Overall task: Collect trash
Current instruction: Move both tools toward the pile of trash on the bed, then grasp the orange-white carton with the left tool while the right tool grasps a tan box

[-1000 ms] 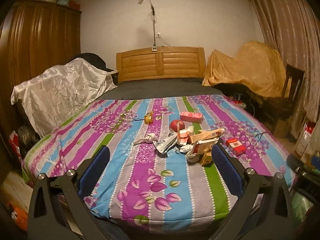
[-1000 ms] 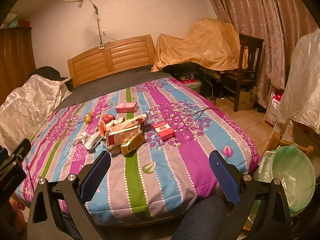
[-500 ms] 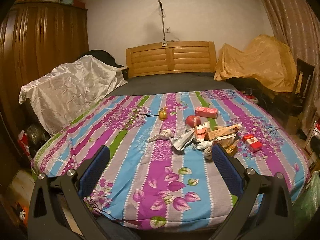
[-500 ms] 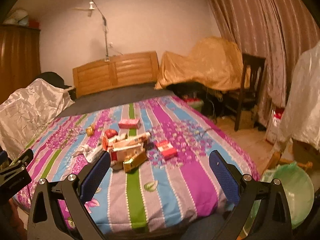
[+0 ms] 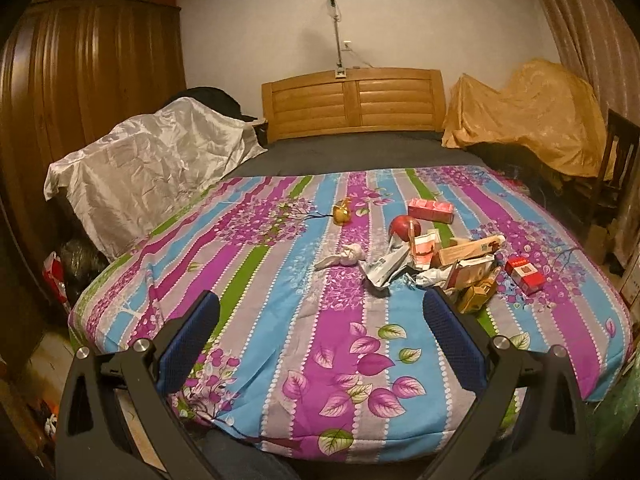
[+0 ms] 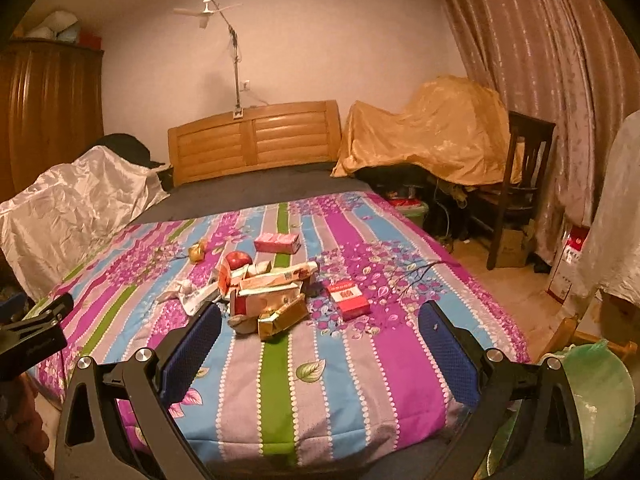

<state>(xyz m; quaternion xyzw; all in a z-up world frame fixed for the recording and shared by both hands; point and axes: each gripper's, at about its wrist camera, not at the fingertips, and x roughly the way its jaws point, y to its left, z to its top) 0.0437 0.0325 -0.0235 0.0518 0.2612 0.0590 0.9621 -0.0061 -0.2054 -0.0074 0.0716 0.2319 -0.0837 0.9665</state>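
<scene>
Grippers level, fingers (image 5: pixel 454 344) spread, facing bed (image 5: pixel 280 280).

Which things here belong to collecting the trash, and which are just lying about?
Belongs to the job:
- carton pile
- crumpled paper
- tissue
- red packet
- pink box
- lined bin
- left gripper and right gripper, both open

Just lying about:
- apple, possibly
- gold trinket
- chair
- covered furniture

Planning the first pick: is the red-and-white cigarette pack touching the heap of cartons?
No, the red-and-white cigarette pack lies apart on the striped bedspread, right of the carton heap.
</scene>
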